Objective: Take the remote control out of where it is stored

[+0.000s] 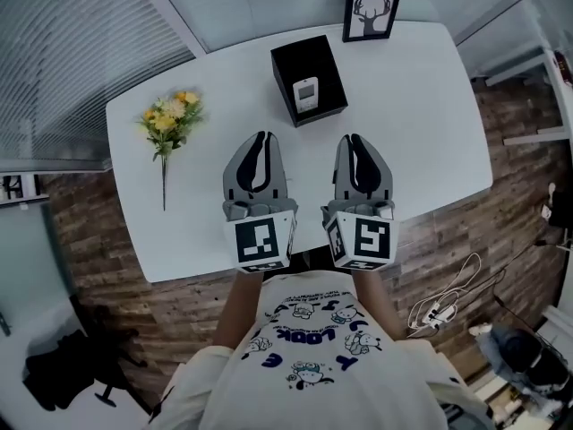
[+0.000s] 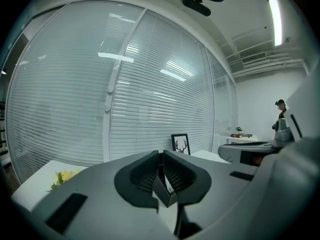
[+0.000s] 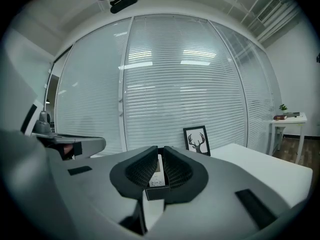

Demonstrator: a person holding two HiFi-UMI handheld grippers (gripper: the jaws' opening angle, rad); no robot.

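A white bench [image 1: 430, 106] is seen from above, with a glass wall and closed blinds [image 2: 150, 84] behind it. Near the far edge, an open black box [image 1: 288, 61] is placed, and the white remote control [image 1: 306, 94] is stored inside it, lying flat towards the box's near end, button face up. A framed deer picture [image 1: 371, 12] is stood upright beyond the box, just to its right. A small bunch of yellow flowers [image 1: 168, 119] is laid on the bench, well apart to the left.

The left gripper [image 1: 261, 136] and the right gripper [image 1: 354, 138] are held side by side over the near half of the bench, both pointed towards the box and short of it; nothing is touched by either. In the left gripper view, the jaws are seen drawn together with only a sliver between the ribbed pads [image 2: 146, 173], and a corner of the box is glimpsed through that sliver. In the right gripper view, the jaws are likewise brought together, nothing is clamped, and the remote control is lined up beyond them. A printed white shirt [image 1: 309, 356] is worn by the person.
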